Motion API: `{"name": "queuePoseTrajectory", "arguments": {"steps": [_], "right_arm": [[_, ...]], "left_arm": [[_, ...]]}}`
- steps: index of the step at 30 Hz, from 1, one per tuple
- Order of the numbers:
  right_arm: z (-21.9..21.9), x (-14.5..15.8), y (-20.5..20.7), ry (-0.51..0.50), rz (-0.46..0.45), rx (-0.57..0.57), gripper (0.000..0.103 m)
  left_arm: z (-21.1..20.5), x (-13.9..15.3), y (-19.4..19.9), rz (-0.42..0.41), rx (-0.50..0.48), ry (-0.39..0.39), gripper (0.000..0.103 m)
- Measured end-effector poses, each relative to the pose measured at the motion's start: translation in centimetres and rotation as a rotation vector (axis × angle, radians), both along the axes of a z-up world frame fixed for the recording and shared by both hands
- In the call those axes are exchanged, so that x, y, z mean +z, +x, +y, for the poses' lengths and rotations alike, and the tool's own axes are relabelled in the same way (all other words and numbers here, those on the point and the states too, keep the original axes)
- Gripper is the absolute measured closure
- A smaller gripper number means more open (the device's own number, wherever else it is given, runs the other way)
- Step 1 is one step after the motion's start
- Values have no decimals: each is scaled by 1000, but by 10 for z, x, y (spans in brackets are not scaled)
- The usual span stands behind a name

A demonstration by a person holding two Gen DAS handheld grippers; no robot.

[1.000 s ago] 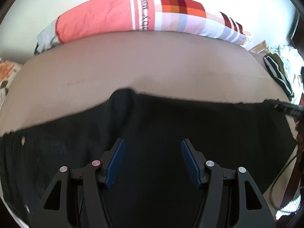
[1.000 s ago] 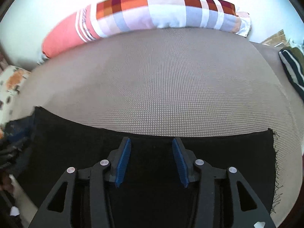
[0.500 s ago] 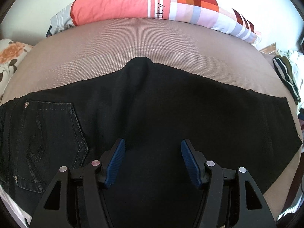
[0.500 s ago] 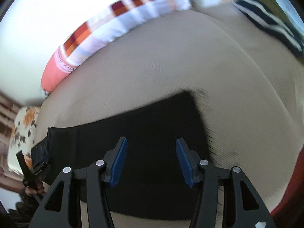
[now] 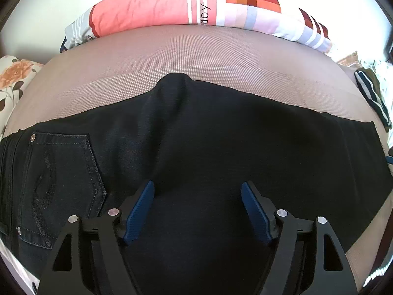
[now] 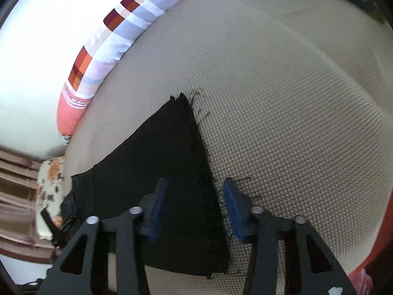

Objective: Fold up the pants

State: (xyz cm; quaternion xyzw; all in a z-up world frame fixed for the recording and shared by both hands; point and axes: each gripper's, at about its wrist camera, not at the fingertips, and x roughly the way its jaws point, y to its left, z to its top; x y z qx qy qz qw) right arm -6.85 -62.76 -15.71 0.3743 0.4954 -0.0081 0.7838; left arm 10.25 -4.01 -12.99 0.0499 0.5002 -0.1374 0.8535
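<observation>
Black pants (image 5: 221,152) lie flat on the beige woven bed cover (image 5: 196,56), already doubled leg on leg, long axis running left to right: pocket and waist at my left, frayed hem (image 6: 196,132) at my right. I judge the lengthwise fold is next. My left gripper (image 5: 197,209), jaws just widened and holding nothing, hangs over mid-leg. My right gripper (image 6: 194,209), jaws just narrowed but not yet pinching, straddles the hem edge (cloth between them); it must pinch, then carry toward the waist.
</observation>
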Motion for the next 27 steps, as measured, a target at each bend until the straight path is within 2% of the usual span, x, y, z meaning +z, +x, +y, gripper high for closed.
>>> {"name": "queuePoseTrajectory", "arguments": {"steps": [4,9,12,17,21,27], "right_arm": [[-8,-5,2,38,-11,40,76],[-13,-11,9,99,-37,121,77],[-11,-14,18,122,-53,148,82],[-5,-17,31,101,-78,142,93],[-2,-19,41,116,-94,133,94],[11,-11,39,30,-65,115,96]], "left_arm": [[-1,-1,0,-1,5,2,27],[-3,-1,0,-6,11,7,25],[-4,-2,0,-8,17,13,24],[-6,-2,1,-8,33,18,23],[-7,-3,2,-11,39,21,22],[-8,-3,2,-12,40,22,22]]}}
